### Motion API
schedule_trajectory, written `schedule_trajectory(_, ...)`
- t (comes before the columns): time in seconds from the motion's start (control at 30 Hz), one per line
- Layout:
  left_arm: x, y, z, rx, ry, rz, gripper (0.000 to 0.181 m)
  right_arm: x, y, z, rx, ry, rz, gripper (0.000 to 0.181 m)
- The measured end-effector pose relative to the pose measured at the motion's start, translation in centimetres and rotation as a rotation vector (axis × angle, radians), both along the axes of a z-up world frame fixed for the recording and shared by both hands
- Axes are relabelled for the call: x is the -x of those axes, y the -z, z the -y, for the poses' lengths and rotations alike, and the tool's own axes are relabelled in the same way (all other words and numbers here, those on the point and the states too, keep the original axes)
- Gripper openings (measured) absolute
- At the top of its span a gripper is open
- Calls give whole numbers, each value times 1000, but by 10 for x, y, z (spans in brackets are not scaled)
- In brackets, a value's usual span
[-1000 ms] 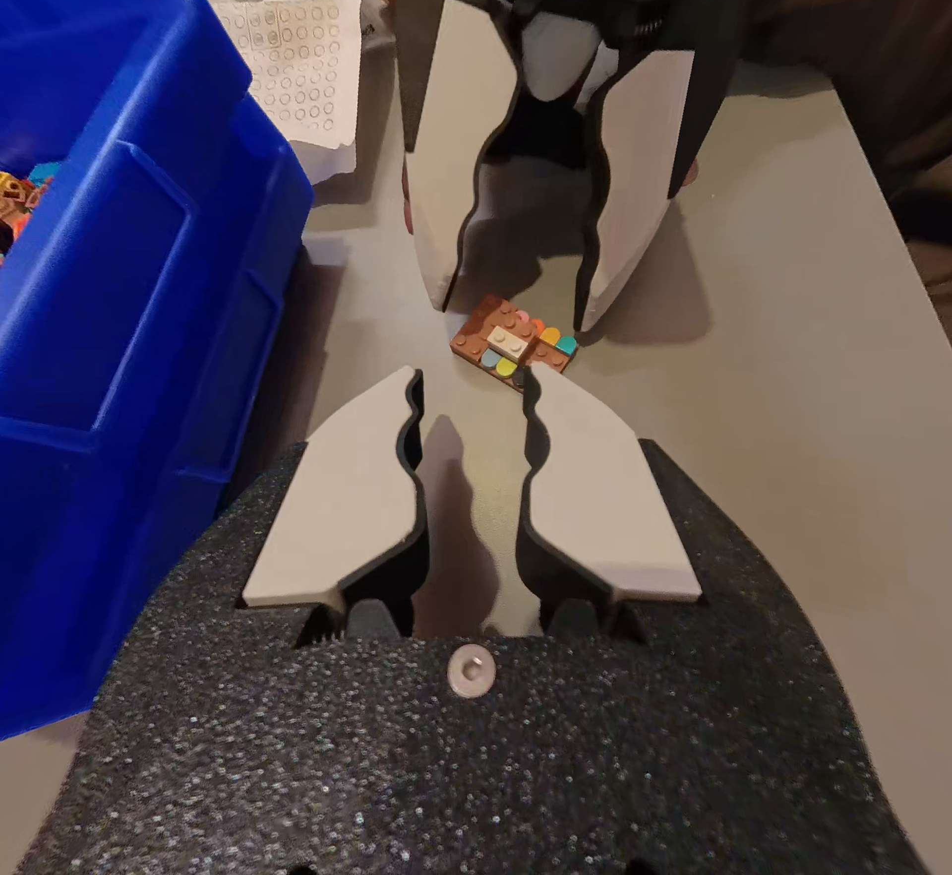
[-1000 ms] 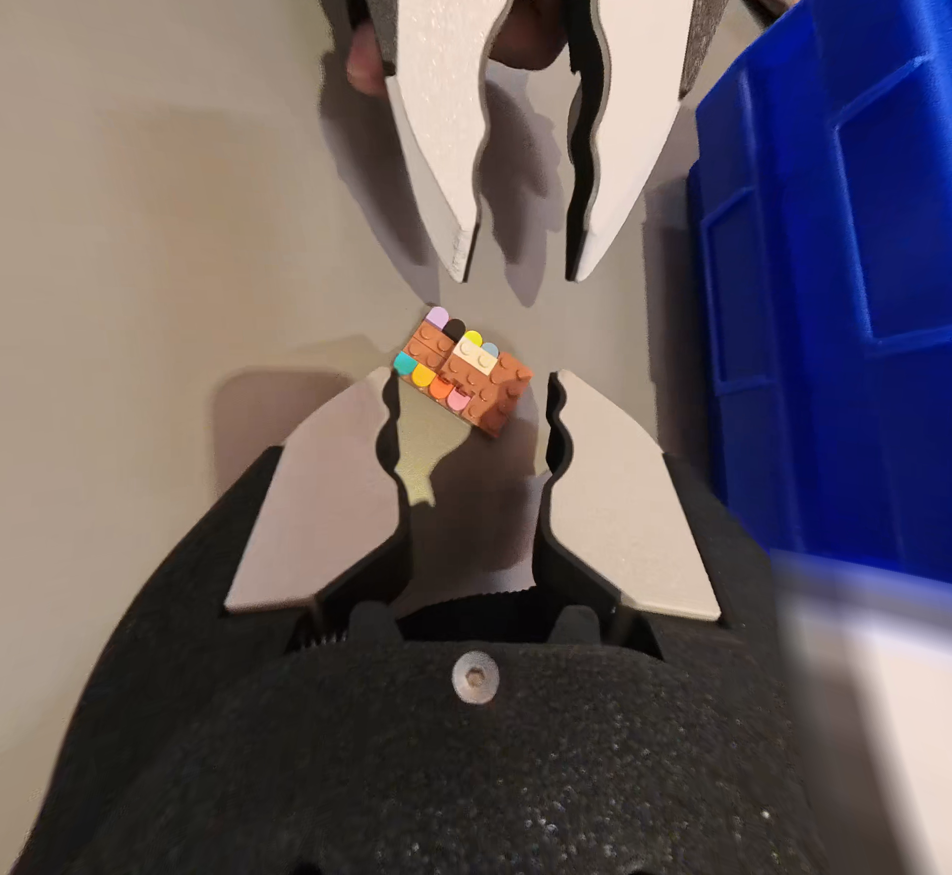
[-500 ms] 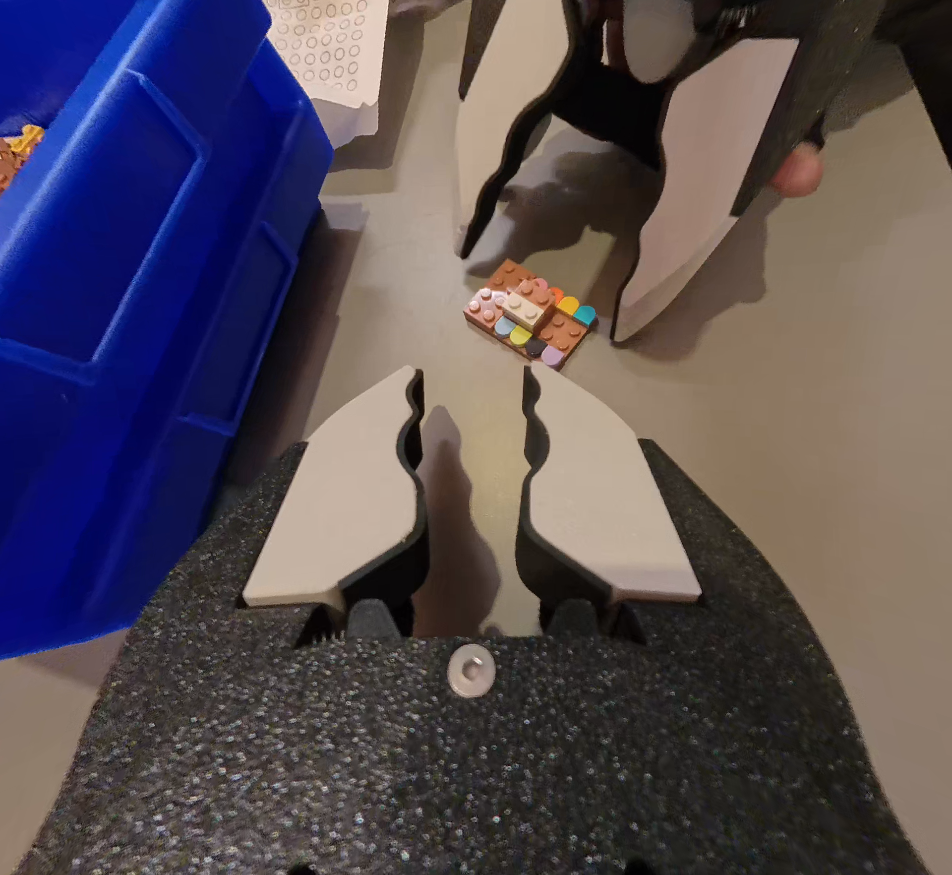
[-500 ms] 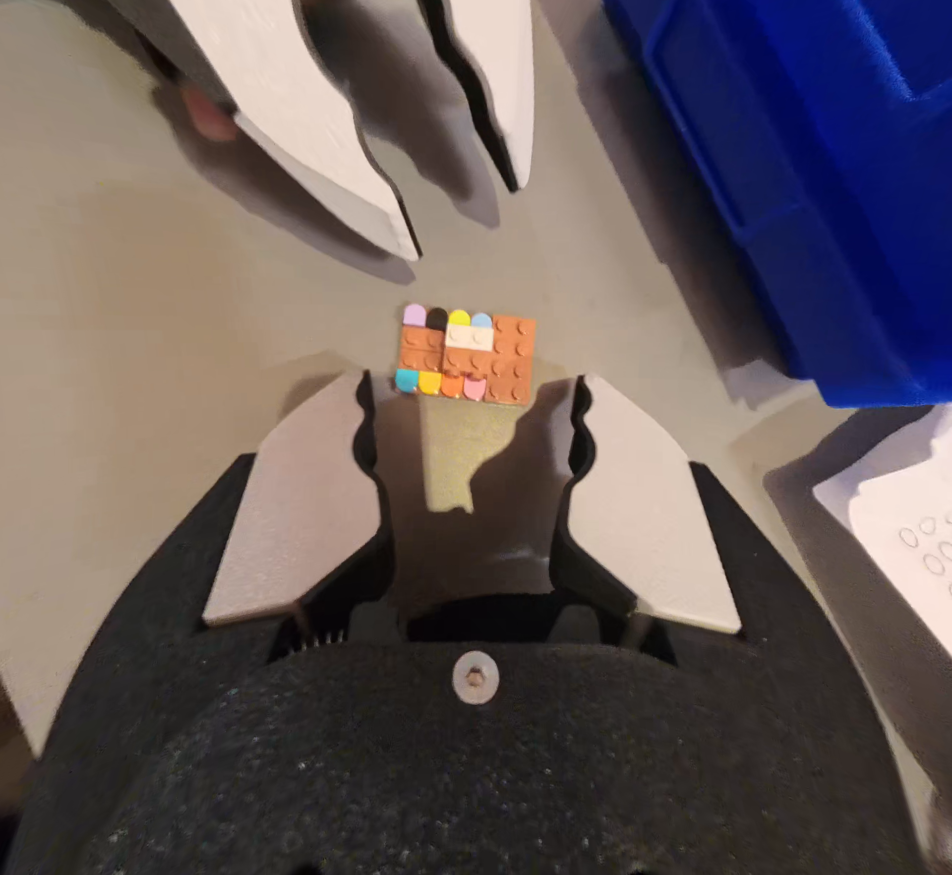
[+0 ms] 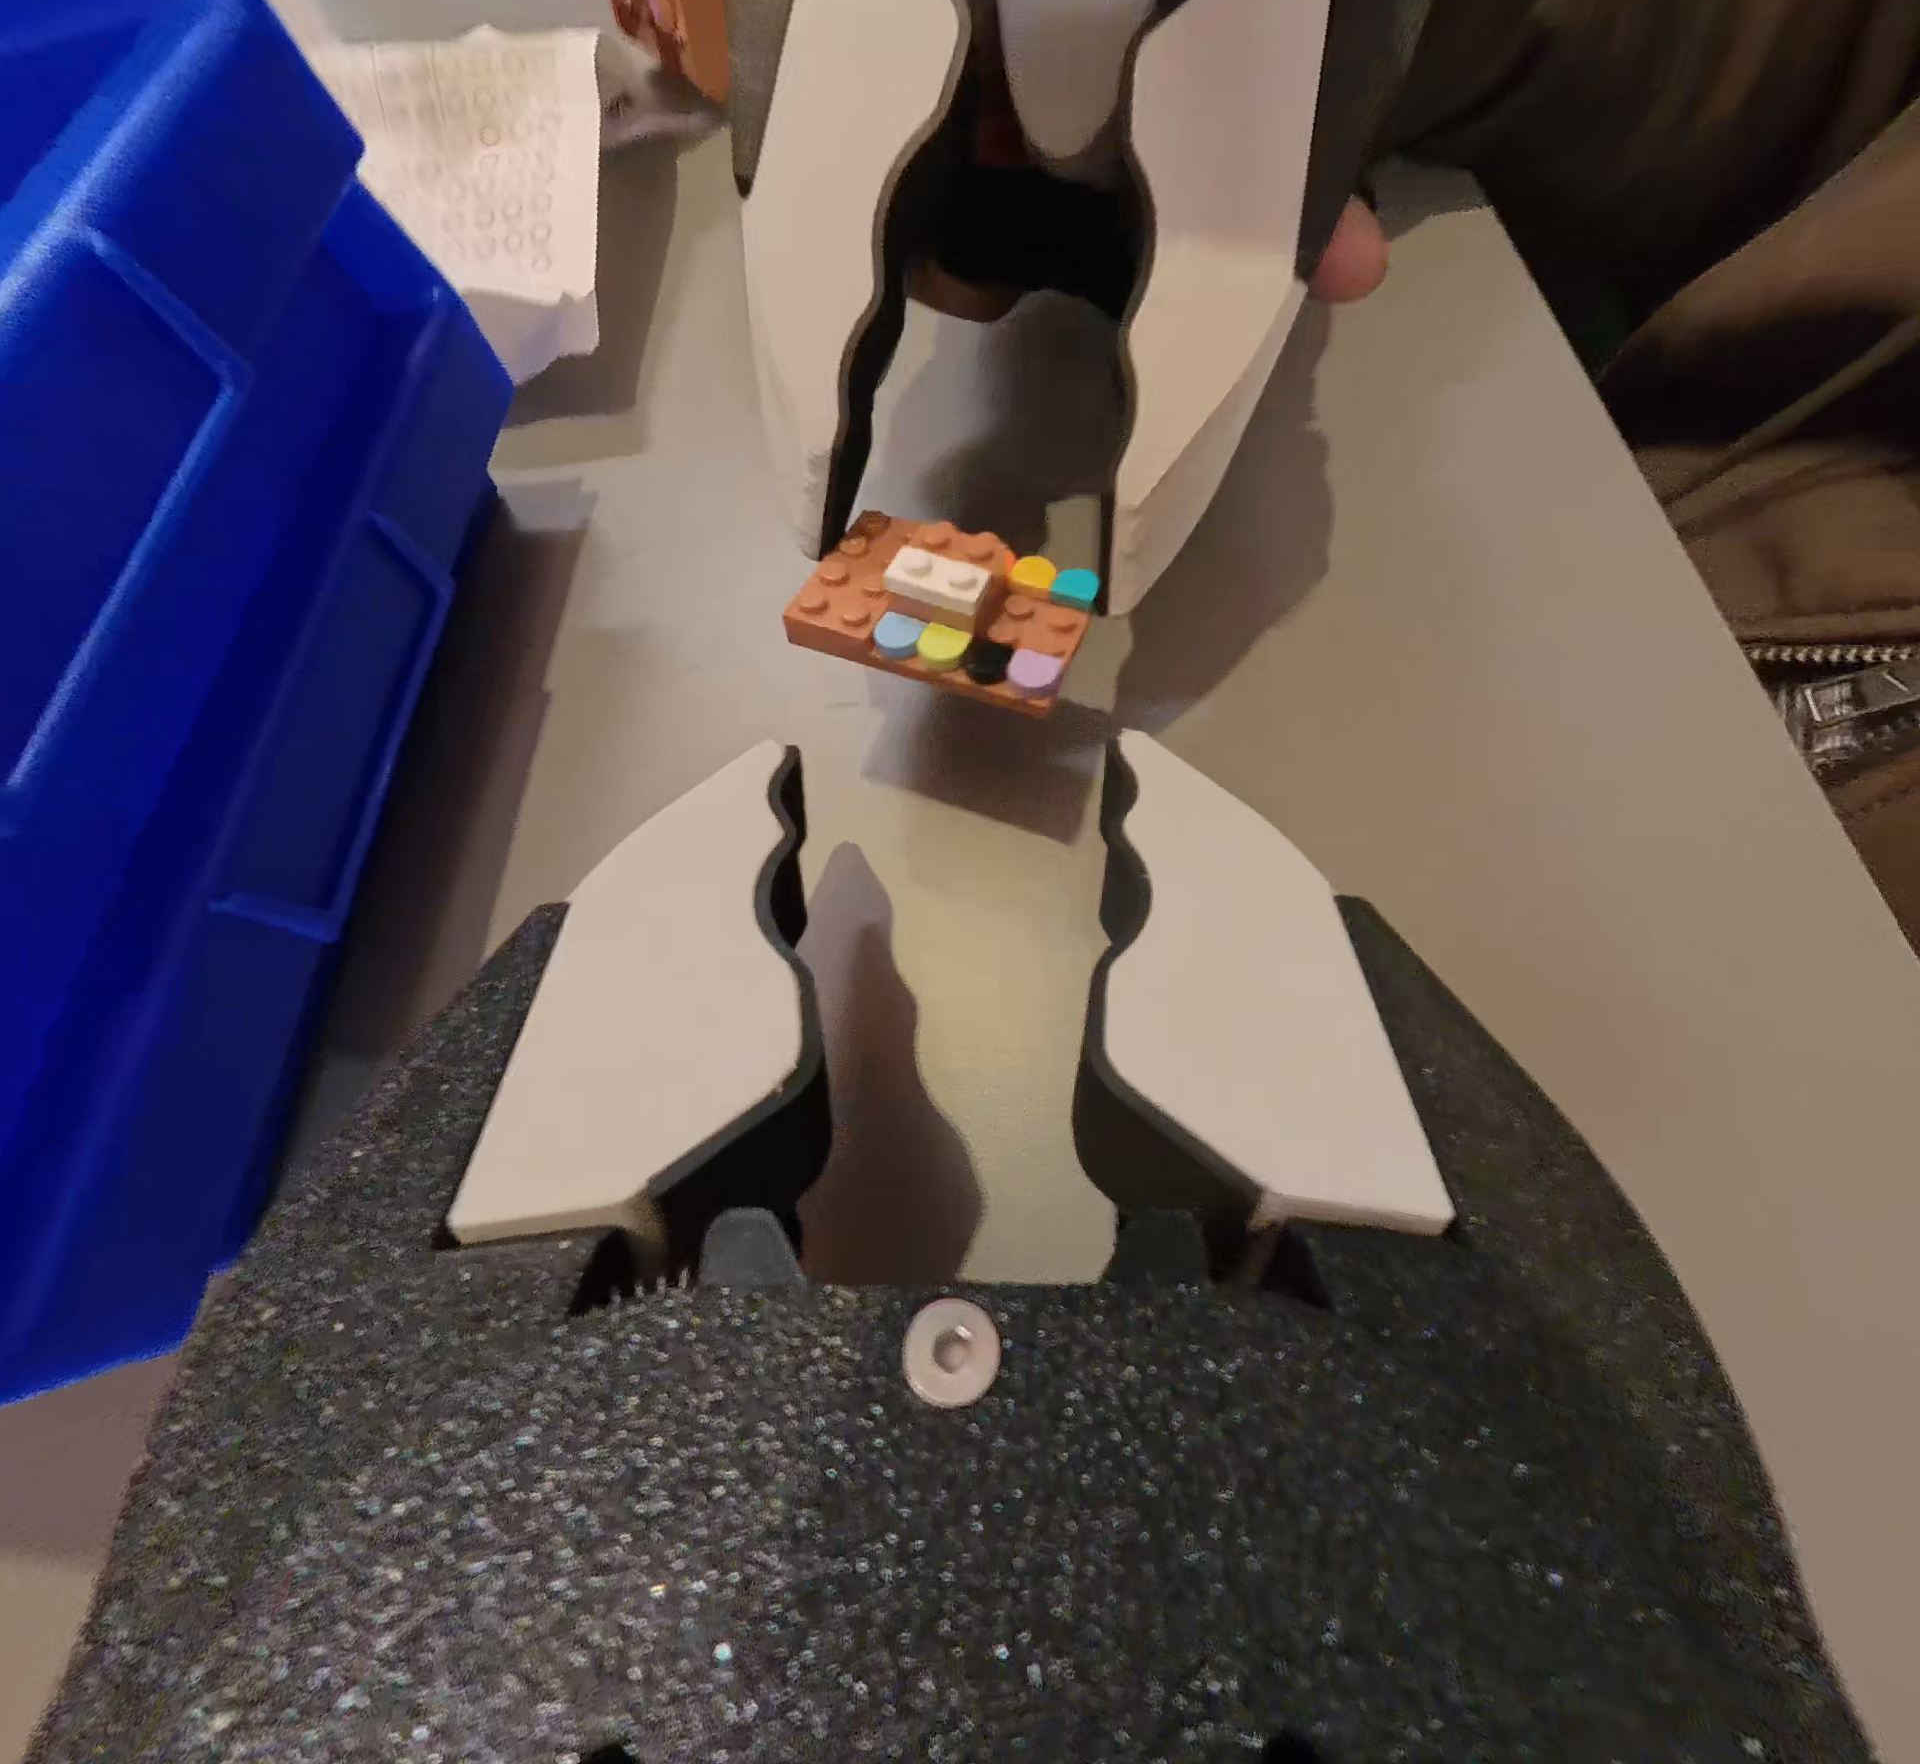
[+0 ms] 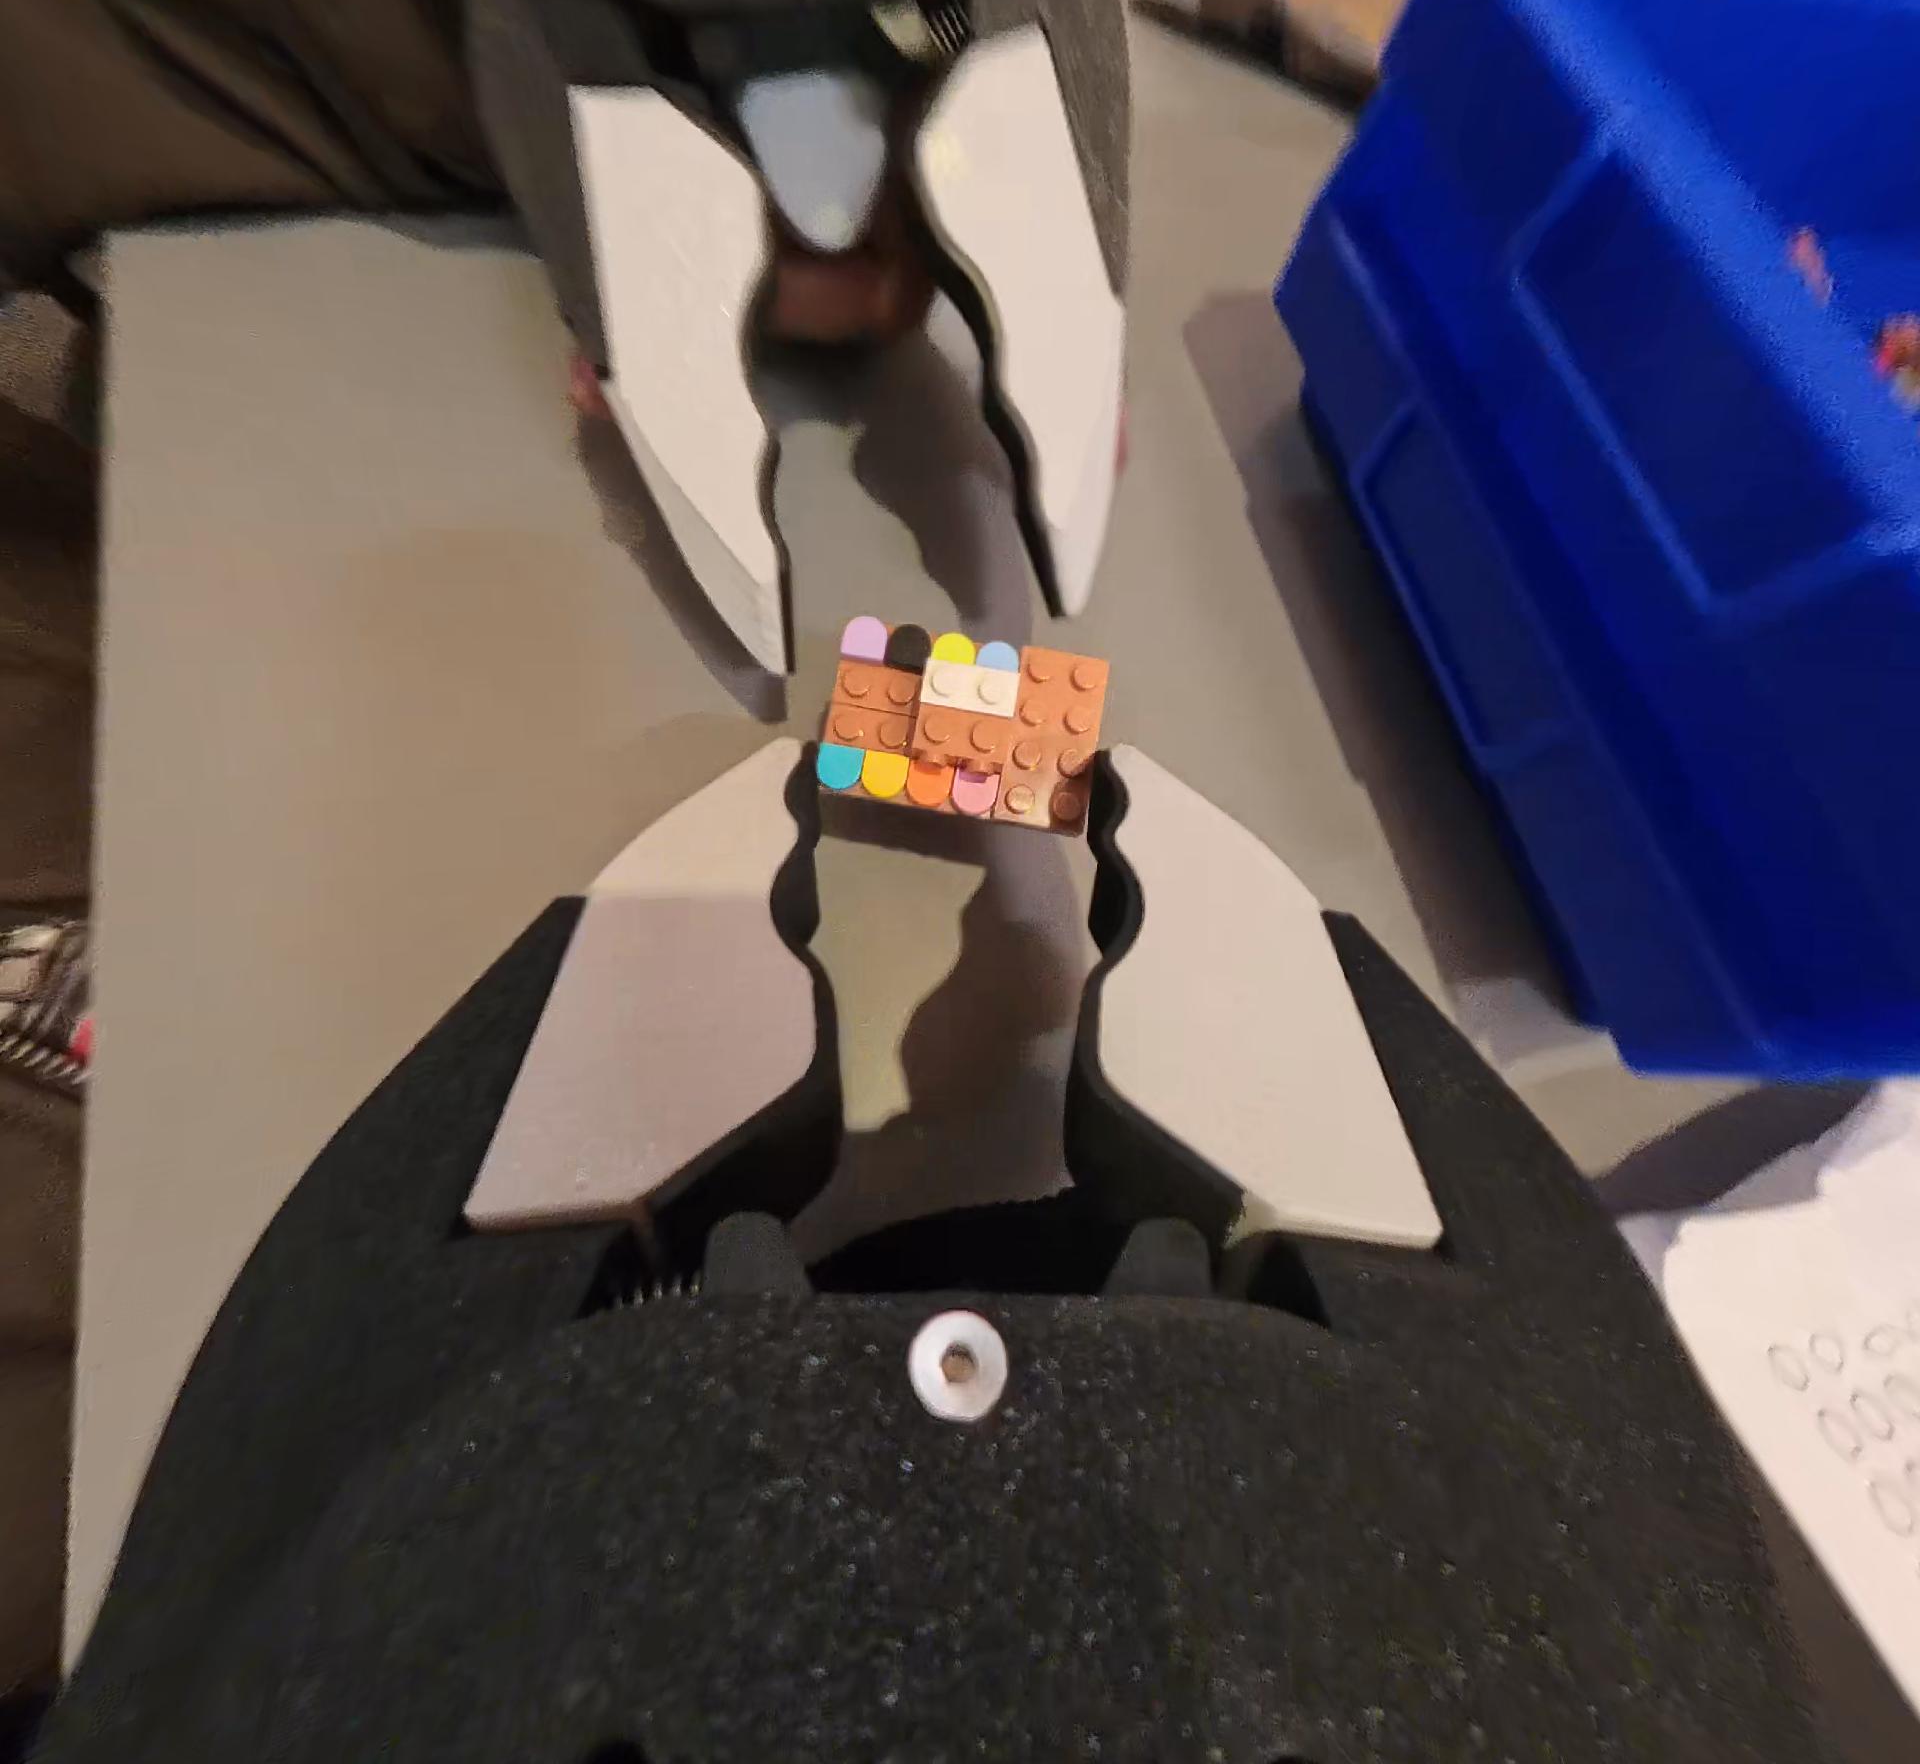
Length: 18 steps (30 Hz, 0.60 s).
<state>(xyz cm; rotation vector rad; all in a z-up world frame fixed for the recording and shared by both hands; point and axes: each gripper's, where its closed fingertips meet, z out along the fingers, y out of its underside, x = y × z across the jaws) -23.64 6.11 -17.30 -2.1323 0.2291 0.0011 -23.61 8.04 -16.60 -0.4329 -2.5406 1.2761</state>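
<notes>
Brick plate: a small brown plate [image 5: 940, 608] with a white brick on top and coloured round tiles along both long edges. It is a little above the table [image 5: 1403, 779], slightly tilted, and its shadow falls on the table under it.
Right hand-held gripper: the right hand-held gripper [image 6: 951, 753] is narrowed on the brick plate [image 6: 961, 727]. One fingertip presses each short end, so the plate sits crosswise between the tips at 12 o'clock in the right wrist view.
Left hand-held gripper: the left hand-held gripper [image 5: 951, 758] is half wide and holds nothing. The plate is at 12 o'clock, just beyond its tips and not touching them.
Facing: the two grippers point at each other with the plate between them. In the right wrist view the left hand-held gripper [image 6: 920, 639] is at 12 o'clock, with its tips near the far edge of the plate.
Bin: a big blue bin [image 5: 208, 467] stands on the table at 9 o'clock of the left gripper, near to it but not between the grippers.
Paper: a white sheet [image 5: 488, 156] printed with small circles lies at 11 o'clock, behind the bin.
Person: a fingertip [image 5: 1345, 260] shows at the side of the right hand-held gripper [image 5: 971, 551], and a dark brown jacket [image 5: 1662, 104] is at 1 o'clock past the table edge.
In the way: nothing stands between the left gripper and the plate.
</notes>
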Motion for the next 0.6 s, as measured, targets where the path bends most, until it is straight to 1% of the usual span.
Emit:
schedule_trajectory(0.07,-4,-9,-2,-60,27,-23,62,-9,-15,6,71,-78,-58,50)
schedule_trajectory(0.13,-10,-21,-4,-127,56,-29,63,-16,-26,10,116,-127,-107,50)
schedule_trajectory(0.2,-18,-32,-6,-198,96,-45,63,-20,-31,13,137,-158,-140,50)
schedule_trajectory(0.27,-24,-38,-6,-235,126,-66,63,-23,-31,15,139,-174,-142,50)
schedule_trajectory(0.47,-28,-33,-6,-216,149,-66,58,-28,-31,19,145,-216,-157,50)
schedule_trajectory(0.6,-31,-35,-6,-243,164,-90,55,-30,-32,20,150,-232,-181,50)
